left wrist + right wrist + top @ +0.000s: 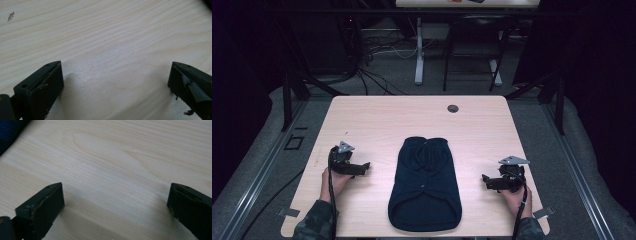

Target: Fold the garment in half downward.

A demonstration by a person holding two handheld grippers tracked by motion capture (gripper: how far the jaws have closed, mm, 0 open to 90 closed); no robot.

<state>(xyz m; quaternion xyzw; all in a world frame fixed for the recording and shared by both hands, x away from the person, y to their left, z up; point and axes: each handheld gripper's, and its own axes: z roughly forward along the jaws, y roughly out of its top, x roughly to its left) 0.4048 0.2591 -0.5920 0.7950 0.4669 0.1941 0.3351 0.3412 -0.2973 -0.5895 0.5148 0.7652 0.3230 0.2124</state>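
Note:
A dark navy garment (425,184), folded into a long narrow shape, lies flat in the middle of the light wooden table (382,117). My left gripper (362,167) rests on the table to the garment's left, a hand's width away, and points toward it. In the left gripper view the left gripper (116,75) stands open over bare wood. My right gripper (487,181) rests on the table to the garment's right, pointing toward it. The right gripper (115,195) is open too, with bare wood between its jaws and a corner of the garment (10,131) at top left.
A round cable hole (453,108) sits near the table's far edge. Beyond the table stand a desk leg (419,50) and a black chair frame (472,50), with cables on the floor. Black frame posts (287,100) flank the table.

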